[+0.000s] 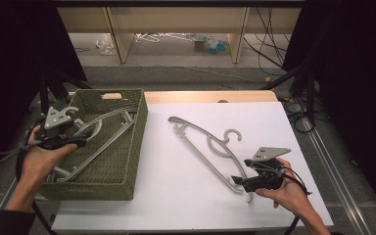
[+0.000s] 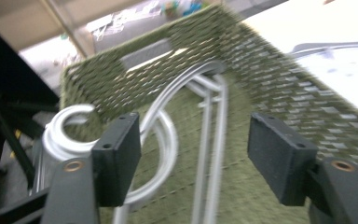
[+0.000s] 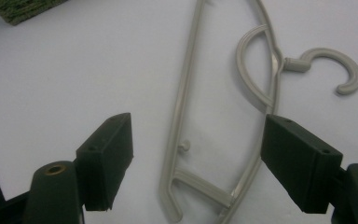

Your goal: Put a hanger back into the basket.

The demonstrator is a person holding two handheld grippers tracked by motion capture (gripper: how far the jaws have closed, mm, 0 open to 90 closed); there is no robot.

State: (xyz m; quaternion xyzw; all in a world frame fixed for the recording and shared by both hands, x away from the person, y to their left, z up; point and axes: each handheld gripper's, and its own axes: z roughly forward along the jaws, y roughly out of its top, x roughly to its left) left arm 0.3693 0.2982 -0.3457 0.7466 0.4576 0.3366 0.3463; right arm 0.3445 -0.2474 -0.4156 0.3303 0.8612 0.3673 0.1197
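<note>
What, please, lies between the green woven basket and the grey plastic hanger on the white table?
Nothing: in the high view, only bare white table separates the green woven basket from the grey plastic hanger.

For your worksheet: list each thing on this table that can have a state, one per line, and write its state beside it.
Basket: upright on the table's left side, holding hangers.
Hangers in the basket: lying loose inside, not gripped.
Hanger on the table: lying flat on the white top, not gripped.
Left gripper: open above the basket, nothing between its jaws.
Right gripper: open, jaws either side of the table hanger's end, not pressing on it.
</note>
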